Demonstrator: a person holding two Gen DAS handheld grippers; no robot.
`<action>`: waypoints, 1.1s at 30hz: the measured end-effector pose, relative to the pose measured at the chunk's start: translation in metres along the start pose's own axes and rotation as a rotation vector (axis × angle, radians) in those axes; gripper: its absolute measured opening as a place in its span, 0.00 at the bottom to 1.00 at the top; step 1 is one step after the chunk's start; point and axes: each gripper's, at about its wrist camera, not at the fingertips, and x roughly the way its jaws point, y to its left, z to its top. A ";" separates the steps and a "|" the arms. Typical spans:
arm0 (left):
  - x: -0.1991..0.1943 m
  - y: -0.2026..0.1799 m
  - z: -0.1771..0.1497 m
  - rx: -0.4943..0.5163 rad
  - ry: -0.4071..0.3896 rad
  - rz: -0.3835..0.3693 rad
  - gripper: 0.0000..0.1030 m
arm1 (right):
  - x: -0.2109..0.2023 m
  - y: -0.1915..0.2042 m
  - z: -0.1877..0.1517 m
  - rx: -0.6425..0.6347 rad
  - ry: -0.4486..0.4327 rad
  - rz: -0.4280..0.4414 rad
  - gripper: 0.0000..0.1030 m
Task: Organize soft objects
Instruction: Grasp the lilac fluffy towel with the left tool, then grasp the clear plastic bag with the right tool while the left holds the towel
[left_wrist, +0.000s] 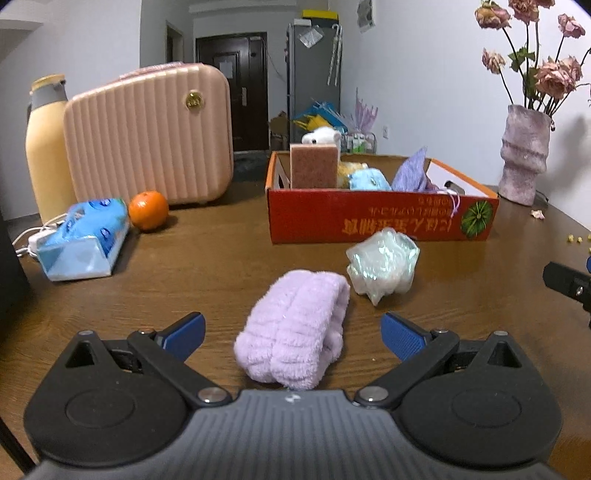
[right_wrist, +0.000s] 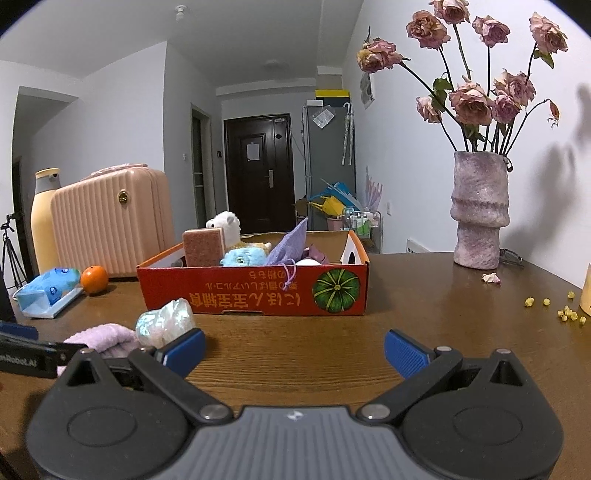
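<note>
A fluffy lilac towel roll (left_wrist: 295, 328) lies on the wooden table between the wide-spread fingers of my open left gripper (left_wrist: 293, 334), which do not touch it. Just beyond it sits a crumpled pale-green plastic bundle (left_wrist: 382, 264). Behind that stands a red cardboard box (left_wrist: 369, 216) holding a sponge (left_wrist: 314, 166), plush toys and a purple cloth. In the right wrist view my right gripper (right_wrist: 293, 352) is open over bare table, with the towel roll (right_wrist: 105, 339) and the bundle (right_wrist: 164, 323) to its left and the box (right_wrist: 255, 291) ahead.
A tissue pack (left_wrist: 83, 238), an orange (left_wrist: 148, 210), a pink case (left_wrist: 147, 136) and a yellow bottle (left_wrist: 46, 147) stand at the left. A vase of dried roses (right_wrist: 478, 210) stands at the back right, with yellow crumbs (right_wrist: 565, 314) near the right edge.
</note>
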 end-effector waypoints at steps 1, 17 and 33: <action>0.002 0.000 -0.001 0.002 0.008 -0.001 1.00 | 0.000 0.000 0.000 0.000 0.002 0.000 1.00; 0.047 0.006 -0.001 0.011 0.105 -0.042 0.87 | 0.007 0.001 -0.003 -0.008 0.034 -0.022 1.00; 0.042 0.003 -0.001 0.027 0.096 -0.093 0.48 | 0.009 0.015 -0.006 -0.013 0.039 -0.036 1.00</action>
